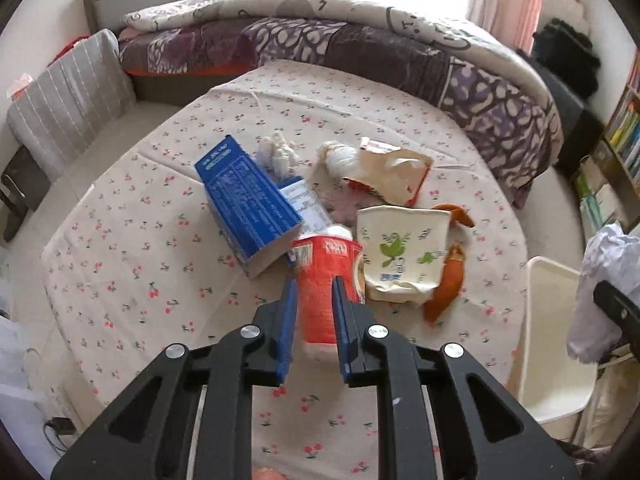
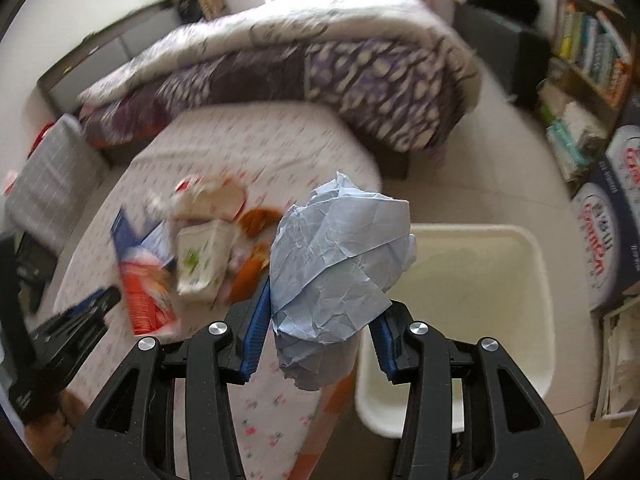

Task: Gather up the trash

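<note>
My left gripper is shut on a red paper cup, which is lifted a little over the cherry-print tablecloth. Behind it lie a blue carton, a white cup with green leaves, a torn red-and-white bag, orange peel and crumpled tissues. My right gripper is shut on a big crumpled ball of pale blue paper, held near the table edge beside a cream plastic bin. The trash pile is blurred at the left of the right wrist view.
A bed with a purple patterned quilt stands behind the table. A grey striped chair is at the left. Bookshelves and printed boxes line the right wall. The bin sits on the floor to the table's right.
</note>
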A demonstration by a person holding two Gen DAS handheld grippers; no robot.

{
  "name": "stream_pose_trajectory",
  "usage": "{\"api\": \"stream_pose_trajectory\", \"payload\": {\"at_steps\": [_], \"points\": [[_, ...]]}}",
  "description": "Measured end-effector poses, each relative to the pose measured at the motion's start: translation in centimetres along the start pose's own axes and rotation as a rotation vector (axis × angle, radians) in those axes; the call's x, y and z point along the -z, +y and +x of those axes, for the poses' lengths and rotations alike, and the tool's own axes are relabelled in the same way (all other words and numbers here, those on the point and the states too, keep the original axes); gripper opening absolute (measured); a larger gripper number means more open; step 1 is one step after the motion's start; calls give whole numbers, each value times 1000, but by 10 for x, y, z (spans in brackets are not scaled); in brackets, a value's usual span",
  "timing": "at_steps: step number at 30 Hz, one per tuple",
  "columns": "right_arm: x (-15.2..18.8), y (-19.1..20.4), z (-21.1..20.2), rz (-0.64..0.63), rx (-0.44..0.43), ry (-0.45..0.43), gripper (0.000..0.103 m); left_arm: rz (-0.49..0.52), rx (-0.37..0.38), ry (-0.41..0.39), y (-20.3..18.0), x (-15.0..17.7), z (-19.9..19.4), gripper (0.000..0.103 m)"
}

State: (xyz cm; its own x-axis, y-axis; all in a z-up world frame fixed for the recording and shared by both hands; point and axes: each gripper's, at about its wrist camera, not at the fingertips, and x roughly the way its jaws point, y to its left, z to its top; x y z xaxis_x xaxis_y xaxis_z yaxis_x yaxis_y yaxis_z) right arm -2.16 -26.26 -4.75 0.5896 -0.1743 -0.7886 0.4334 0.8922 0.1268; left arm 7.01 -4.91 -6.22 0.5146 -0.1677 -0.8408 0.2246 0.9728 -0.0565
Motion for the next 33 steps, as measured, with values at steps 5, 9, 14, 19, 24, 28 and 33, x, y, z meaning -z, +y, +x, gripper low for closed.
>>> {"api": "stream_pose_trajectory", "payload": {"at_steps": [5, 9, 14, 19, 24, 28, 33], "points": [[-2, -11, -2, 37, 2, -3, 44, 9, 25, 35, -3, 2, 12, 18], [-3, -12, -3, 47, -5, -7, 44, -48, 33, 85, 4, 4, 24, 63], [-1, -9, -4, 32, -12, -8, 44, -47, -33, 83, 0, 0, 37, 81], [0, -11, 0, 31, -16, 12, 44, -10, -114, 173, -4, 5, 75, 81], [-2, -11, 0, 38, -28, 20, 44, -3, -90, 190, -2, 11, 90, 50], [-3, -9, -1, 36, -32, 14, 44, -5, -79, 150, -1, 11, 79, 48], [-4, -13, -4, 49, -24, 3, 44, -49, -16, 65, 3, 6, 48, 47]]}}
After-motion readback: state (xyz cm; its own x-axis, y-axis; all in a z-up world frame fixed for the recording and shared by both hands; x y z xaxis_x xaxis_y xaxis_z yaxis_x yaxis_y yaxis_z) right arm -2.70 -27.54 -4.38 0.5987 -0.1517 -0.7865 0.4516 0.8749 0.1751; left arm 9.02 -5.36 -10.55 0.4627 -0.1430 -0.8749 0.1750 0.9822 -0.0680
